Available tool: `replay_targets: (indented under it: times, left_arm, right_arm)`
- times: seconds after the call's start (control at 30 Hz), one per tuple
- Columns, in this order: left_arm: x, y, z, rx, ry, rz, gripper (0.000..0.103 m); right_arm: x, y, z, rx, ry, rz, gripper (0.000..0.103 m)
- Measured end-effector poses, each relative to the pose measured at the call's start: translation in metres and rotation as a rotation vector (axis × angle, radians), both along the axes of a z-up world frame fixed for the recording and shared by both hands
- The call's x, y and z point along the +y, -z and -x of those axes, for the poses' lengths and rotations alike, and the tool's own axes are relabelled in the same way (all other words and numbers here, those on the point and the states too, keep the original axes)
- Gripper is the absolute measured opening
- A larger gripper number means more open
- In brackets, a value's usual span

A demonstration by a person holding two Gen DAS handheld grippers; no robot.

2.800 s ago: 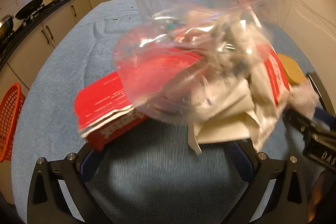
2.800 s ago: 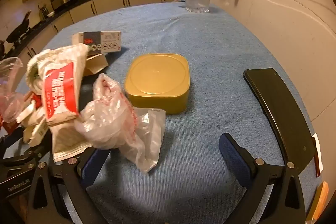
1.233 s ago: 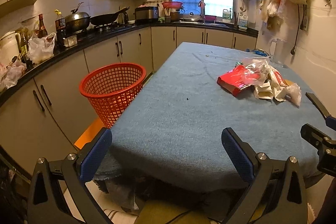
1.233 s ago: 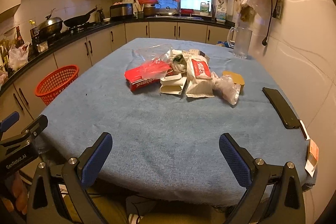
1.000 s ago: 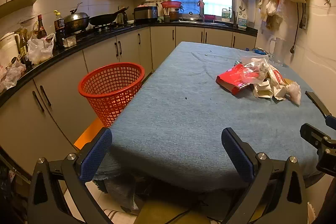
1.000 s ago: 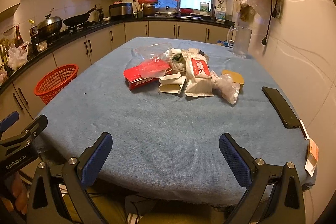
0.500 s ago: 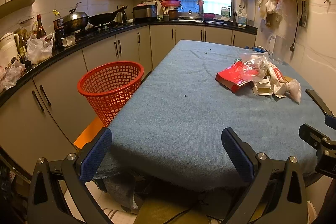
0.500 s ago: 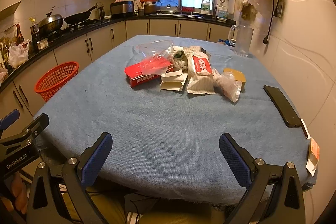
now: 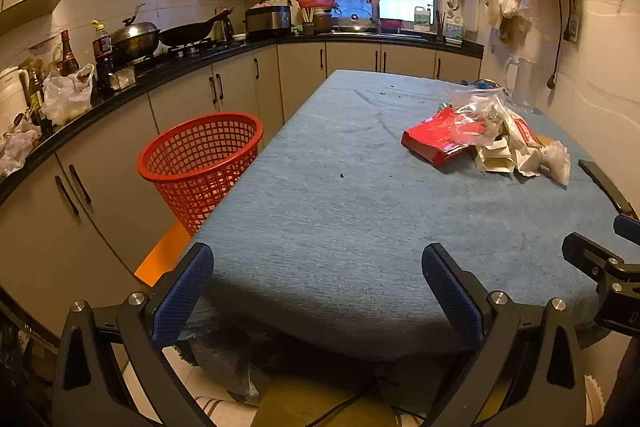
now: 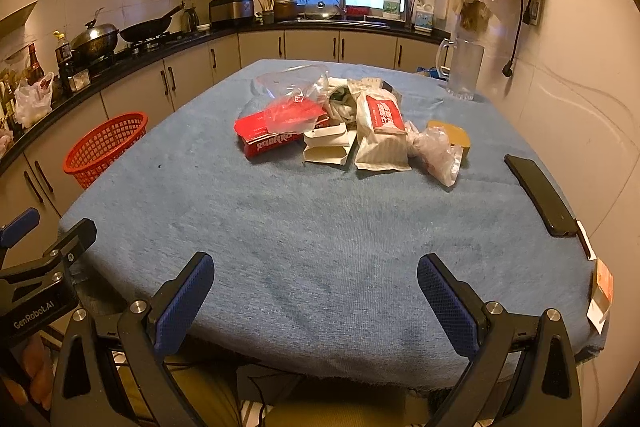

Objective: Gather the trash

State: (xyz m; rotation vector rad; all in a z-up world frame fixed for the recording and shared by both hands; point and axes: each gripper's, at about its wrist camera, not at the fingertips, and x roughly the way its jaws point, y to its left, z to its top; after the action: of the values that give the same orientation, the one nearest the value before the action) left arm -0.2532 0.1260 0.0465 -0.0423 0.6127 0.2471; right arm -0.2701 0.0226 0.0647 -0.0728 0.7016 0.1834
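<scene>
Trash [image 10: 340,123], a heap of red box [image 10: 276,133], clear bag [image 10: 294,95], white cartons and pouches, lies mid-worktop [image 10: 320,227], well apart from both tools. Left tool [image 9: 316,291] and right tool [image 10: 312,291] hang at the near edge, jaws spread and empty; a good first pick would likely take one loose outer piece, such as the crumpled bag [image 10: 436,151], pinched at a fold before the carry to the red basket [image 9: 200,155] beside the worktop's left edge. Yellow container [image 10: 450,135] touches the heap, phone [image 10: 538,195] and jug [image 10: 464,71] stand nearby, none seemingly trash.
</scene>
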Motion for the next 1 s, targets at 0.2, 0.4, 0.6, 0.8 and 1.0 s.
replay_targets:
  times: [0.2,0.4,0.6,0.8,1.0]
  left_arm:
    - [-0.002,0.000,-0.004,0.007,0.016,-0.004,0.103]
    - [-0.004,-0.014,-0.025,0.000,0.077,-0.006,0.103]
    - [-0.011,-0.019,-0.070,0.064,0.217,0.041,0.103]
    - [-0.023,-0.022,-0.124,0.115,0.368,0.119,0.103]
    - [-0.044,-0.050,-0.160,0.066,0.521,0.160,0.095]
  right_arm:
    - [0.000,0.002,-0.003,0.010,0.001,-0.001,0.103]
    - [-0.017,-0.001,-0.013,0.013,0.027,-0.017,0.103]
    - [-0.056,-0.008,-0.036,0.039,0.089,-0.082,0.102]
    - [-0.087,-0.009,-0.067,0.113,0.113,-0.185,0.091]
    - [-0.105,-0.014,-0.083,0.100,0.155,-0.197,0.091]
